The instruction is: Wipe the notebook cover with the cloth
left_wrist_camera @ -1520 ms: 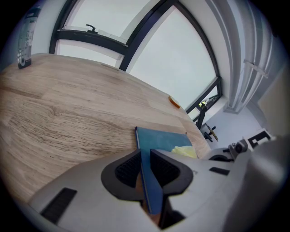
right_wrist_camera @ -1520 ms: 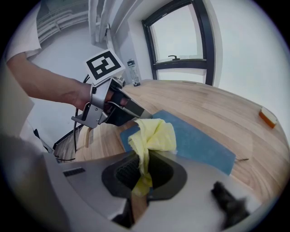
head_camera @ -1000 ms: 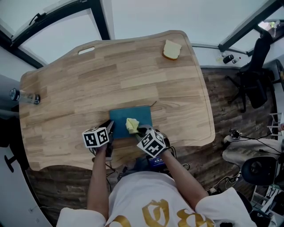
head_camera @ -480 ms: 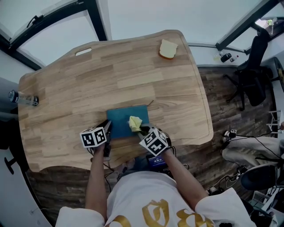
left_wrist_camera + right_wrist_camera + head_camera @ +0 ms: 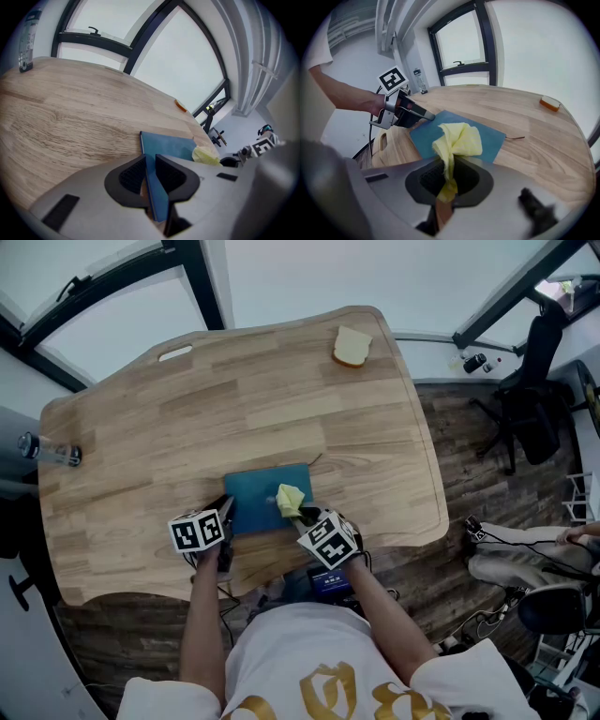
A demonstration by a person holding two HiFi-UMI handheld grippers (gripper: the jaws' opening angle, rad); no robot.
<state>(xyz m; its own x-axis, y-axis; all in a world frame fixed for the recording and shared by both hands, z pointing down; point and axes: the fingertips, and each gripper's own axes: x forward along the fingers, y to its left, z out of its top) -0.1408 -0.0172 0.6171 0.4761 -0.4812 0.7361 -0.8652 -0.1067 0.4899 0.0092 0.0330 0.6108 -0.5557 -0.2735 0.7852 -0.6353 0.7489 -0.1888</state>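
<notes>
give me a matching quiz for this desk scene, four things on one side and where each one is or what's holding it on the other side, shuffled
Things
1. cloth
2. notebook
3. bottle
4. tan block

Places or states
A. near the table's far right corner, seen from the head view
B. one edge clamped in the left tool
C. pinched in the right tool, bunched up over the notebook
D. at the table's left edge, seen from the head view

Pairs: 1-C, 2-B, 3-D, 4-A
</notes>
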